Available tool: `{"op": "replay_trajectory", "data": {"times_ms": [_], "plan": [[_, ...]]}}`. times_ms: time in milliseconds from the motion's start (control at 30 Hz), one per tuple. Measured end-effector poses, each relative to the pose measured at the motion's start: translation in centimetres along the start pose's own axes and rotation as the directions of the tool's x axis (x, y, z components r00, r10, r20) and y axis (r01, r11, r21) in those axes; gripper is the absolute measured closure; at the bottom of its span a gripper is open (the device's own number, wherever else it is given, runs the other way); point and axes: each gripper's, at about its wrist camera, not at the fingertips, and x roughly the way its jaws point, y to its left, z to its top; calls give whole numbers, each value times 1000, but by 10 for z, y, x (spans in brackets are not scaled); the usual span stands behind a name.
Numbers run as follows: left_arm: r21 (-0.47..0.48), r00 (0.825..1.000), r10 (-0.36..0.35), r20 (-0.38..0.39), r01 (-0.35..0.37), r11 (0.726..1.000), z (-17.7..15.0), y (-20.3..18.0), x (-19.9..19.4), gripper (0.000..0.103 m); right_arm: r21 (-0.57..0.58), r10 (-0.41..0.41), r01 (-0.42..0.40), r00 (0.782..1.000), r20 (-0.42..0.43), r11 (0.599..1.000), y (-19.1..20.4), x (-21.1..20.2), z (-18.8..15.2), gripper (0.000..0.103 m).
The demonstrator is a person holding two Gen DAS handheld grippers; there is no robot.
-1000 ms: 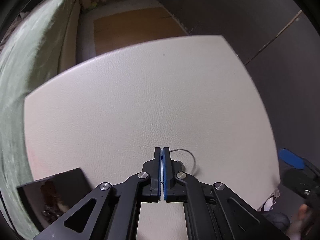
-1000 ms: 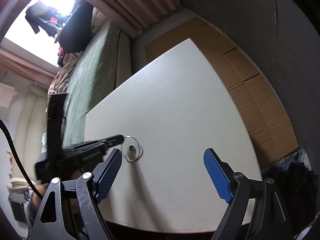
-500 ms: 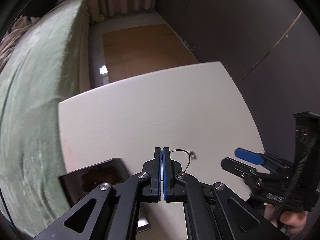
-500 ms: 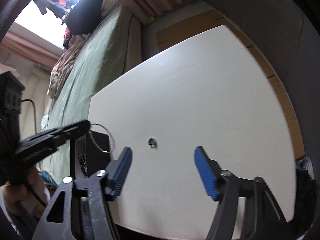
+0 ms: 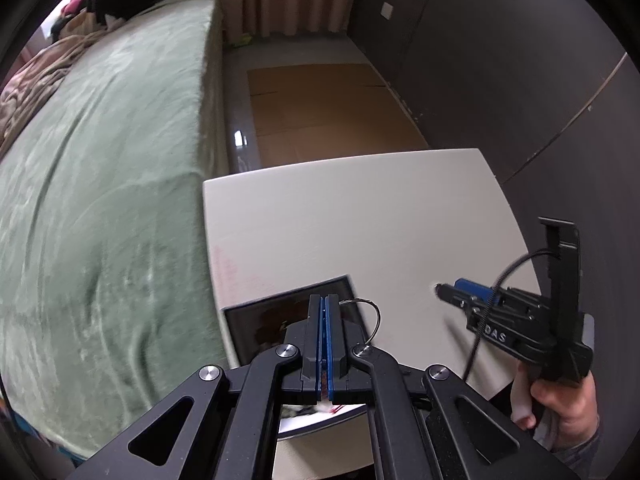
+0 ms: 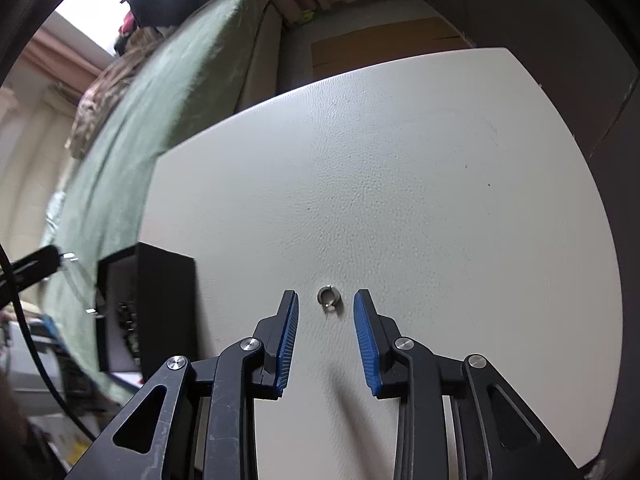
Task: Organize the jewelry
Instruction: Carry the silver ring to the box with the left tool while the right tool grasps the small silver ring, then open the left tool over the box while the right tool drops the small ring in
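left tongs (image 5: 324,300): pressed together on the thin wire hoop (image 5: 370,316), now lifted over the black box (image 5: 256,320) | right tongs (image 6: 326,300): just been closing, pads apart either side of the small ring (image 6: 329,296) on the table (image 6: 420,160), not yet touching; a second ago wide, beside hoop

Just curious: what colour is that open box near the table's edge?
Black; the open jewelry box shows best in the right wrist view.

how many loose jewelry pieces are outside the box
2: a wire hoop pinched in the left gripper above the box, and a small ring on the table between the right gripper's fingers. Box contents unclear.
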Motion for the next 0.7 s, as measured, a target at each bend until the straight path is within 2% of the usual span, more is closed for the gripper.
{"op": "replay_trajectory", "data": {"times_ms": [133, 233, 267, 300, 333, 433, 500, 600, 700], "plan": [[-21, 1000, 2, 2, -2, 1000, -8, 18, -6, 103, -34, -71, 71, 998, 0, 997, 7, 6, 0, 74], [-33, 1000, 0, -1, 0, 999, -13, 27, -8, 103, -98, -158, 160, 987, 28, 982, 24, 9, -3, 76], [-35, 1000, -1, -3, 1, 999, -15, 29, -9, 103, -119, -192, 194, 981, 33, 974, 28, 10, -4, 79], [-38, 1000, -2, -6, 2, 999, -16, 31, -8, 103, -138, -214, 217, 976, 33, 966, 29, 10, -6, 88], [-41, 1000, -5, -8, 4, 999, -18, 33, -8, 103, -146, -219, 221, 975, 30, 964, 32, 10, -5, 88], [-52, 999, -24, -21, 23, 998, -23, 35, -4, 103, -149, -178, 177, 984, 6, 973, 36, 7, -8, 89], [-65, 998, -55, -35, 52, 997, -23, 35, 1, 103, -150, -167, 169, 986, 27, 974, 41, -5, -10, 89], [-97, 987, -158, -30, 154, 983, -22, 36, 6, 102, -134, -113, 120, 992, 63, 984, 43, -28, -11, 89], [-125, 983, -176, -50, 169, 978, -23, 38, 11, 99, -114, -69, 79, 994, 91, 990, 41, -47, -15, 89]]}}
